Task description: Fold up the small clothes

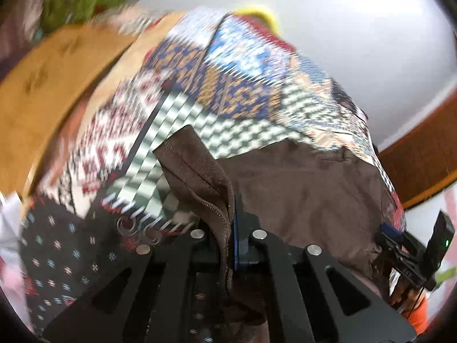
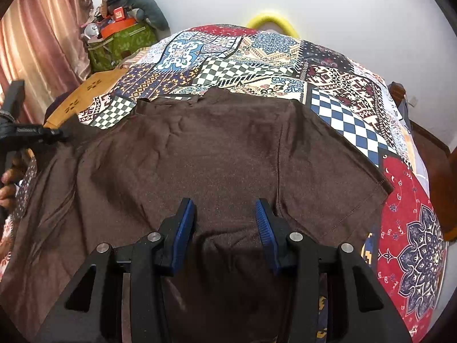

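Observation:
A brown T-shirt (image 2: 217, 148) lies spread flat on a patchwork bedspread (image 2: 342, 91), its right sleeve (image 2: 337, 183) reaching out to the right. My right gripper (image 2: 225, 223) stands open low over the shirt's near part, its blue pads (image 2: 182, 228) apart with flat fabric between them. In the blurred left wrist view my left gripper (image 1: 232, 220) is shut on a folded edge of the brown T-shirt (image 1: 300, 194), near a stitched seam. The right gripper (image 1: 397, 243) shows at that view's right edge. The left gripper (image 2: 34, 134) shows at the right wrist view's left edge.
A wooden board (image 2: 85, 91) lies past the bed's left side, beside a green bag (image 2: 120, 45) piled with things and a pink curtain (image 2: 34, 45). A yellow tube (image 2: 271, 20) leans against the white wall. Dark wood bed frame (image 2: 445, 188) runs along the right. A person's hand (image 2: 7, 185) holds the left gripper.

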A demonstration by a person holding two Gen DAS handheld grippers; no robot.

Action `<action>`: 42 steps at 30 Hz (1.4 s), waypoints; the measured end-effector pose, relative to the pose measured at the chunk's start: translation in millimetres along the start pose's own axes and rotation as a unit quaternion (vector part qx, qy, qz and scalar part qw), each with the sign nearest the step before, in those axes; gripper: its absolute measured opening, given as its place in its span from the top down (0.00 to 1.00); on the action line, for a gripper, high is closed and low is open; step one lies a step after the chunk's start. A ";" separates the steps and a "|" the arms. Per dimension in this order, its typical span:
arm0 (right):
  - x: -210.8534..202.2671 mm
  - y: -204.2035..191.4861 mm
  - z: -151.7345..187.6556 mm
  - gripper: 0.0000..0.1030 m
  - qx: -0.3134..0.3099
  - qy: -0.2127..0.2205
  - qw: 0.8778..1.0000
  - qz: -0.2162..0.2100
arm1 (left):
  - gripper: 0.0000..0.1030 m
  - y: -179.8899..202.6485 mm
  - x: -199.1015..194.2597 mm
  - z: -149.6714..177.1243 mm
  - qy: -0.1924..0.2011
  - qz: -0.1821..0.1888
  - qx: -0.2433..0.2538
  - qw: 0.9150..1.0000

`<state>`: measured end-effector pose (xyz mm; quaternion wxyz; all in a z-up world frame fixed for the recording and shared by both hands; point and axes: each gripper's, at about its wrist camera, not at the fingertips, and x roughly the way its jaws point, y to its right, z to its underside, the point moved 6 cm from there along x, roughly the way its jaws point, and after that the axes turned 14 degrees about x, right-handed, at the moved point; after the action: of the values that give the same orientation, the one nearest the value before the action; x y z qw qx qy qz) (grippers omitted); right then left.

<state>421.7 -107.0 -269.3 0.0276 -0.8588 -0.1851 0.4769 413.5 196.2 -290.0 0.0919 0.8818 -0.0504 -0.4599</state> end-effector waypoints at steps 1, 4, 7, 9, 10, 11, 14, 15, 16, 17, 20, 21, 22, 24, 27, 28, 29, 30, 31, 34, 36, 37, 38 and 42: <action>0.5 -0.3 -0.1 0.60 -0.001 0.001 1.000 0.002 | 0.97 12.6 -5.9 -7.2 0.007 -0.012 0.026 1.000; 0.7 -0.7 0.3 0.60 0.001 0.001 1.000 0.002 | 0.97 49.1 -7.9 -19.5 0.012 -0.024 0.083 0.996; -2.6 -0.8 0.8 0.60 0.003 -0.003 1.000 0.001 | 0.97 80.6 8.1 -19.7 -0.012 0.011 0.103 0.995; -9.4 -1.3 2.3 0.60 0.000 -0.003 1.000 -0.001 | 0.97 96.0 20.6 -14.4 -0.030 0.026 0.110 0.993; -13.7 -0.9 3.3 0.60 -0.001 -0.001 1.000 -0.002 | 0.96 103.6 27.8 -10.5 -0.043 0.033 0.113 0.992; -19.4 0.6 4.5 0.60 -0.002 0.003 1.000 -0.003 | 0.96 110.1 33.6 -6.1 -0.057 0.040 0.117 0.991; -36.8 6.2 8.0 0.60 -0.007 0.011 1.000 0.000 | 0.89 127.8 36.5 4.5 -0.075 0.054 0.129 0.987; -43.4 9.7 8.8 0.60 -0.006 0.016 1.000 0.002 | 0.85 133.0 31.3 5.9 -0.074 0.057 0.136 0.986; -47.6 11.4 9.5 0.60 -0.006 0.019 1.000 0.004 | 0.77 136.6 26.7 6.3 -0.071 0.059 0.140 0.986; -52.9 15.0 10.0 0.57 -0.004 0.022 1.000 0.006 | 0.70 140.1 18.4 4.6 -0.062 0.058 0.147 0.985; -67.4 25.3 13.0 0.50 -0.001 0.035 0.999 0.015 | 0.58 142.4 -3.5 -4.1 -0.038 0.035 0.156 0.986; -70.5 27.9 13.5 0.48 0.000 0.039 0.999 0.019 | 0.58 140.2 -10.5 -7.3 -0.029 0.027 0.155 0.987; -72.4 30.0 13.5 0.47 0.002 0.040 0.999 0.021 | 0.55 136.6 -18.0 -11.6 -0.018 0.016 0.154 0.988; -77.5 37.4 14.9 0.44 0.010 0.044 0.999 0.024 | 0.49 125.4 -26.7 -15.3 -0.007 -0.016 0.154 0.988; -80.1 50.8 15.0 0.38 0.025 0.050 0.998 0.035 | 0.48 109.8 -20.8 -12.7 -0.015 -0.048 0.156 0.986; -78.8 57.0 14.3 0.37 0.030 0.052 0.997 0.042 | 0.48 106.6 -15.9 -10.0 -0.021 -0.055 0.155 0.986; -79.5 61.5 14.9 0.32 0.034 0.054 0.997 0.049 | 0.48 103.3 -8.1 -5.9 -0.029 -0.058 0.153 0.986; -79.4 66.5 15.0 0.28 0.038 0.057 0.996 0.056 | 0.48 99.5 0.8 -0.5 -0.039 -0.057 0.151 0.986; -78.1 72.1 14.3 0.26 0.041 0.059 0.996 0.062 | 0.48 96.9 6.2 6.3 -0.046 -0.054 0.149 0.986; -66.5 90.0 10.1 0.26 0.052 0.054 0.994 0.078 | 0.48 93.7 32.1 19.7 -0.075 -0.049 0.150 0.985; -60.8 99.9 7.6 0.26 0.062 0.049 0.993 0.082 | 0.48 89.5 50.2 26.1 -0.099 -0.046 0.146 0.983; -56.0 105.0 4.8 0.26 0.070 0.046 0.993 0.081 | 0.45 87.5 55.4 25.8 -0.098 -0.042 0.139 0.984; -51.7 109.3 2.1 0.26 0.079 0.042 0.993 0.076 | 0.44 86.4 56.8 23.6 -0.092 -0.038 0.132 0.986; -33.4 117.8 -13.7 0.27 0.100 0.028 0.993 0.056 | 0.44 76.7 61.1 14.0 -0.085 -0.027 0.120 0.989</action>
<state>451.5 -226.3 -261.3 0.0921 -0.8738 -0.0869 0.4695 436.6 108.9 -330.8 -0.0321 0.8451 -0.0888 -0.5262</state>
